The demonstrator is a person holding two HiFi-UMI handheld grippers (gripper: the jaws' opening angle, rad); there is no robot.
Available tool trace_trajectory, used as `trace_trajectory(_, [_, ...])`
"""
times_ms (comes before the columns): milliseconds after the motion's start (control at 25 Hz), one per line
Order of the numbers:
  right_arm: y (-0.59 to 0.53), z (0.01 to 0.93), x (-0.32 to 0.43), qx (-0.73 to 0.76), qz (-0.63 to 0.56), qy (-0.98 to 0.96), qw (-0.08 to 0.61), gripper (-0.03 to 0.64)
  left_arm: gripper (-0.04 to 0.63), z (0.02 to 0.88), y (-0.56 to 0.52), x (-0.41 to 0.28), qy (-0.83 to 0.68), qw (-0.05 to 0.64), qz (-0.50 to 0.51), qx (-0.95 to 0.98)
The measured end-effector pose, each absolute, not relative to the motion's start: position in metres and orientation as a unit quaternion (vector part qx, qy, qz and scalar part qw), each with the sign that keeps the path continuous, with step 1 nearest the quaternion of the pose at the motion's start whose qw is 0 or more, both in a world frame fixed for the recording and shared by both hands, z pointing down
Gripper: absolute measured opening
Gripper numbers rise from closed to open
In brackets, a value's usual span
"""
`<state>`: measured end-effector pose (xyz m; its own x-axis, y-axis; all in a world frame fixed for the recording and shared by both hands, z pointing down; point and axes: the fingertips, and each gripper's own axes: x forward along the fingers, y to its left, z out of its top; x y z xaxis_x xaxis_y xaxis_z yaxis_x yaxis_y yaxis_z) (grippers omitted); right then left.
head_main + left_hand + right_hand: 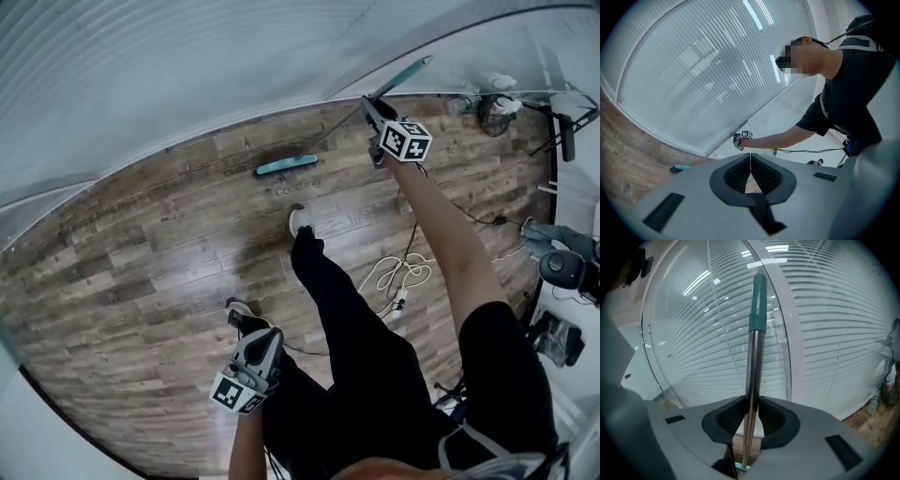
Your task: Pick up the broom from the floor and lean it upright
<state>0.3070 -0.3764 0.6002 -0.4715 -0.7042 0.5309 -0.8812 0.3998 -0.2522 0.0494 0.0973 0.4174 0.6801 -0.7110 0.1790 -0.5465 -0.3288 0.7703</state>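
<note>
The broom stands tilted, its teal head (pixel 286 165) on the wood floor by the glass wall and its metal handle (pixel 339 125) slanting up to the right to a teal grip (pixel 411 71). My right gripper (pixel 368 105) is shut on the handle below that grip. In the right gripper view the handle (pixel 753 366) runs up between the pads to the grip (pixel 758 303). My left gripper (pixel 255 336) hangs low by the person's leg, shut and empty (pixel 750 161). From the left gripper view, the broom head (pixel 682 167) and my right gripper (pixel 737 140) show far off.
A glass wall with white blinds (pixel 187 66) runs along the far floor edge. The person's legs and a shoe (pixel 297 221) stand near the broom head. White cables (pixel 398 275) lie on the floor. Equipment and stands (pixel 562 267) crowd the right side.
</note>
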Motion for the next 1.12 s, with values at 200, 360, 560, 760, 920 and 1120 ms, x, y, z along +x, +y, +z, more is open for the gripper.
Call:
trace_trajectory(200, [-0.401,0.61,0.301,0.459,0.258,-0.826,0.201,0.097,0.02,0.425,0.086,0.045,-0.413,0.435,-0.1,0.794])
trace_trajectory(360, [-0.405,0.617,0.294,0.432,0.258,-0.836,0.218,0.098,0.02,0.428,0.068,0.051,-0.421,0.44,-0.105,0.786])
trace_trajectory(560, [-0.407,0.62,0.296,0.411,0.263,-0.847,0.212,0.1,0.02,0.428,0.047,0.06,-0.419,0.437,-0.111,0.788])
trace_trajectory(760, [-0.405,0.619,0.29,0.392,0.253,-0.858,0.214,0.118,0.02,0.428,0.041,0.058,-0.425,0.437,-0.109,0.785])
trace_trajectory(920, [-0.399,0.613,0.294,0.402,0.251,-0.854,0.214,0.14,0.02,0.426,0.041,0.053,-0.425,0.432,-0.109,0.788])
trace_trajectory(1120, [-0.374,0.604,0.298,0.406,0.248,-0.852,0.22,0.169,0.02,0.411,0.049,0.039,-0.429,0.418,-0.116,0.792])
